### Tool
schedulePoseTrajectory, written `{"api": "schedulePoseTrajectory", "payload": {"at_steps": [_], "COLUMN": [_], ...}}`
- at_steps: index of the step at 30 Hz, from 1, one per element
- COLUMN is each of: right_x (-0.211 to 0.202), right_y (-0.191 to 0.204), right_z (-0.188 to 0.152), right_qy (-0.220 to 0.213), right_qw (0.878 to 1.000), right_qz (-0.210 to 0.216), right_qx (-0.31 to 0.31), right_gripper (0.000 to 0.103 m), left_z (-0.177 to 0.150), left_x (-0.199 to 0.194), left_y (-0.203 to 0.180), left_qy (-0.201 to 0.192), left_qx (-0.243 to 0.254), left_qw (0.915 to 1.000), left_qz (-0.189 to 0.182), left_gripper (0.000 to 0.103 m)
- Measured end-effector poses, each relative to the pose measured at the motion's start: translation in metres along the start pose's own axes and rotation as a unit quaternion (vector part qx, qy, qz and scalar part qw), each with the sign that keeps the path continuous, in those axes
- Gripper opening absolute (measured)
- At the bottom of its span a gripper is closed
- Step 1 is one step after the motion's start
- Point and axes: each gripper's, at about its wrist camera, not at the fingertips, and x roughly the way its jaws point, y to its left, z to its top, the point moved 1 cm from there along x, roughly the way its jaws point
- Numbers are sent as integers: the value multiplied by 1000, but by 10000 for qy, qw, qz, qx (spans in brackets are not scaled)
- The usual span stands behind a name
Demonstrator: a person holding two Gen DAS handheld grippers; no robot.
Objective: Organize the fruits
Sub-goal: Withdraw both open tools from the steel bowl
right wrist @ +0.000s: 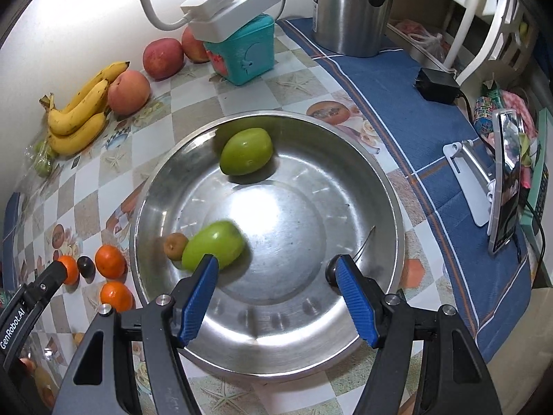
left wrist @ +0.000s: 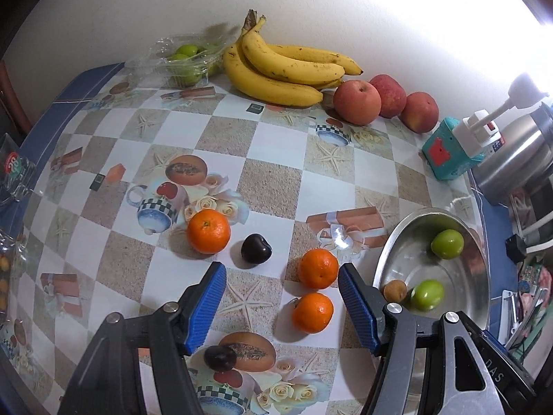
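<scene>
You are over a table (left wrist: 283,180) covered in a checked, picture-printed cloth. At your right sits a steel bowl (right wrist: 363,186), already holding two green fruits (right wrist: 246,152) and one small brown one (right wrist: 175,246); a dark cherry (right wrist: 331,269) lies in it just behind your right fingertip. Along the far wall rest bananas (left wrist: 287,69) and three apples (left wrist: 357,102), with more green fruit in a clear tray (left wrist: 188,58).

Loose on the cloth are three oranges (left wrist: 318,268) and two dark cherries (left wrist: 255,248), all near the bowl's left side.

Your right gripper (right wrist: 276,269) hangs above the bowl, fingers spread wide and empty. Your left gripper (left wrist: 281,276) hovers low over the cloth, fingers also wide and empty, with two oranges lying ahead between them.

The likely step is picking an orange for the bowl. Centre the pads on one orange only (the two sit close together), come straight down, and close gently around its widest part so it doesn't roll.
</scene>
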Motion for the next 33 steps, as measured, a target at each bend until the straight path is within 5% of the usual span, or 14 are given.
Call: {"api": "schedulePoseTrajectory", "payload": {"at_steps": [6, 9, 10, 11, 33], "right_x": [-1, -2, -2, -2, -2], "right_y": [1, 0, 0, 0, 8], "right_z": [-1, 0, -1, -1, -4], "right_qy": [-42, -86, -102, -77, -58], "right_qw": [10000, 10000, 9999, 10000, 9996], "right_qz": [-13, -13, -8, -34, -90], "right_qx": [-20, -32, -28, -40, -270], "right_gripper": [72, 96, 96, 96, 96], "left_z": [0, 1, 1, 0, -4], "left_x": [0, 1, 1, 1, -5], "left_y": [3, 5, 5, 6, 8], "left_qy": [9, -2, -11, -37, -91], "left_qx": [-59, -86, -92, -87, 265], "left_qw": [10000, 9999, 9999, 9999, 9992], "left_qz": [49, 72, 94, 143, 298], "left_gripper": [82, 90, 102, 103, 103]}}
